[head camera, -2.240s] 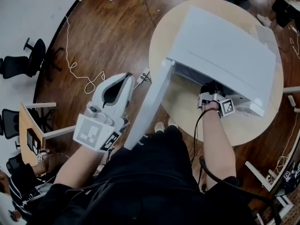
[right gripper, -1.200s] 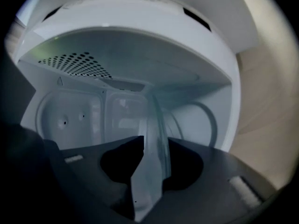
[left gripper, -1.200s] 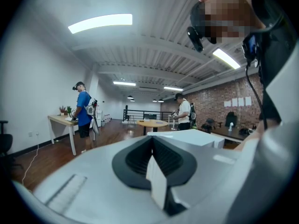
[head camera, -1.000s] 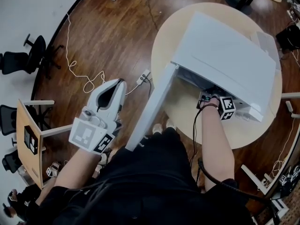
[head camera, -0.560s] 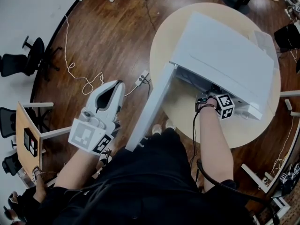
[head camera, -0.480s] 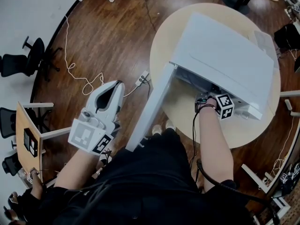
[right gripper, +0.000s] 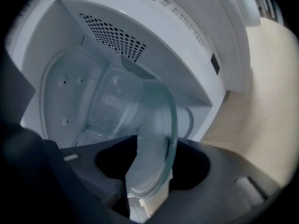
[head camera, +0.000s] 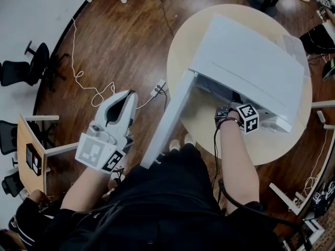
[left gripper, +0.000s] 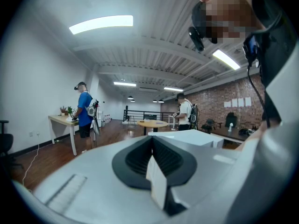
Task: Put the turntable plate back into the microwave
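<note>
The white microwave (head camera: 251, 61) stands on a round table with its door (head camera: 170, 116) swung open toward me. My right gripper (right gripper: 149, 190) reaches into the cavity (right gripper: 70, 92); in the head view only its marker cube (head camera: 247, 117) shows at the opening. The clear glass turntable plate (right gripper: 154, 139) stands on edge, tilted, inside the cavity. Its near rim lies between the right jaws, which have just been opening, with a gap beside the rim. My left gripper (head camera: 121, 104) hangs shut over the floor, left of the door, holding nothing.
The round wooden table (head camera: 199, 114) carries the microwave. A white cable (head camera: 84, 80) and a power strip (head camera: 159, 86) lie on the wooden floor. Office chairs (head camera: 21, 69) and a small desk (head camera: 31, 150) stand at the left. People (left gripper: 85, 113) stand far off.
My right hand has rolled a little at the microwave's opening, so its marker cube faces differently. The left gripper has stayed where it was.
</note>
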### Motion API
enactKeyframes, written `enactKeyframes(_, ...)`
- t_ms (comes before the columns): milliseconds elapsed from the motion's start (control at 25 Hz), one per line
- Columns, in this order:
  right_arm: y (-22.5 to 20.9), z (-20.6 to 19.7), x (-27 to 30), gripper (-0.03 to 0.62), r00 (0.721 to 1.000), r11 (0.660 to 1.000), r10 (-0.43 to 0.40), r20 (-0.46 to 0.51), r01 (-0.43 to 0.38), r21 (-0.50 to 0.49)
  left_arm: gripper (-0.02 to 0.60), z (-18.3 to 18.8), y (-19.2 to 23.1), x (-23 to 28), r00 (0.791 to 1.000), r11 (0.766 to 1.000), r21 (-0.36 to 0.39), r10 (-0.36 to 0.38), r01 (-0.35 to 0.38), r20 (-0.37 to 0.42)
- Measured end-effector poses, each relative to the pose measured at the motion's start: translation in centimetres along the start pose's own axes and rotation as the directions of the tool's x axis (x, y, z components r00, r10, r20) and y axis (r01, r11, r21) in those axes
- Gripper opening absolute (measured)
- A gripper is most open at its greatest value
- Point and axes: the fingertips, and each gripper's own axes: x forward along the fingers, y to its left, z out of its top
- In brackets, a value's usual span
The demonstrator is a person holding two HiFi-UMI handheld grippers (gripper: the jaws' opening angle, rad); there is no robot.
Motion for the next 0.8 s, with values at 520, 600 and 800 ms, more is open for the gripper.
enactKeyframes(520, -0.6, 0.0, -0.8, 0.201, 1.000, 0.997, 0.024, 0.001, -0.024, 0.073, 0.008, 0.3, -0.4, 0.0, 1.000, 1.000, -0.006, -0.016, 0.016, 0.010)
enactKeyframes(600, -0.6, 0.0, -0.9, 0.201, 1.000, 0.996, 0.031, 0.001, -0.031, 0.079, 0.008, 0.3, -0.5, 0.0, 1.000, 1.000, -0.007, -0.018, 0.018, 0.011)
enactKeyframes(800, -1.0, -0.1, -1.3, 0.201, 0.999, 0.994, 0.037, 0.003, -0.037, 0.101, 0.008, 0.5, -0.9, -0.1, 1.000, 1.000, -0.009, -0.024, 0.025, 0.013)
